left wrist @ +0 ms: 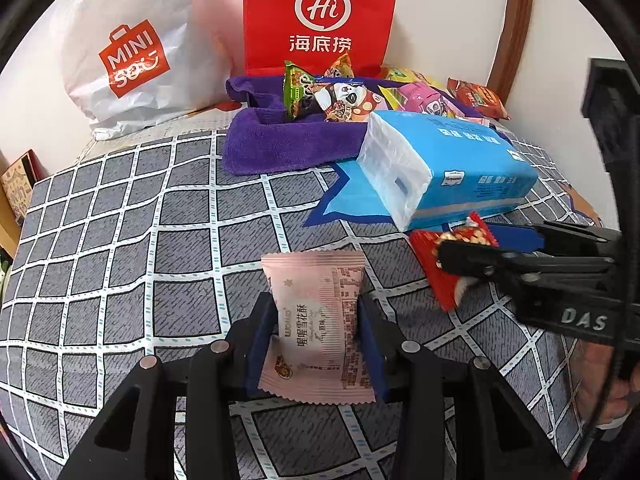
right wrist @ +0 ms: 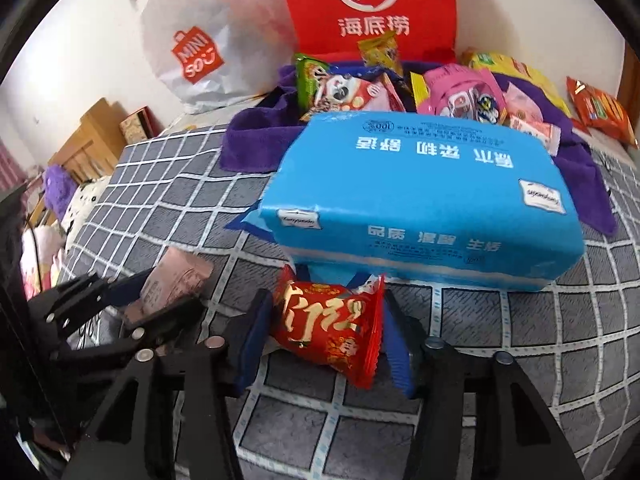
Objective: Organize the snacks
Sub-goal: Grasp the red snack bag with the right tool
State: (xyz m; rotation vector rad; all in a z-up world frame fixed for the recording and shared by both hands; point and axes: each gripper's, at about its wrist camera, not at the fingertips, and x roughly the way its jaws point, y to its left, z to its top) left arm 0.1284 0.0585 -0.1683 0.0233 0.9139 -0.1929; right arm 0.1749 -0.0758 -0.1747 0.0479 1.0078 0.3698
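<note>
A pink snack packet [left wrist: 316,312] with printed text stands upright between the blue pads of my left gripper [left wrist: 318,308], which is shut on it just above the checked cloth. The right wrist view shows that same left gripper [right wrist: 160,292] at the lower left, the pink packet [right wrist: 180,276] in it. My right gripper [right wrist: 326,304] is shut on a red snack packet [right wrist: 328,328] with gold characters, both pads pressing its sides, right in front of a blue tissue pack [right wrist: 420,200]. In the left wrist view the right gripper [left wrist: 464,242] comes in from the right with the red packet [left wrist: 426,256].
A purple towel [left wrist: 272,140] behind the tissue pack [left wrist: 448,160] carries several mixed snack packets [left wrist: 340,100]. A red paper bag [left wrist: 320,16] and a white plastic bag [left wrist: 132,56] lean on the wall. The grey checked cloth [left wrist: 120,220] covers the surface; wooden furniture [right wrist: 84,144] stands beyond its left edge.
</note>
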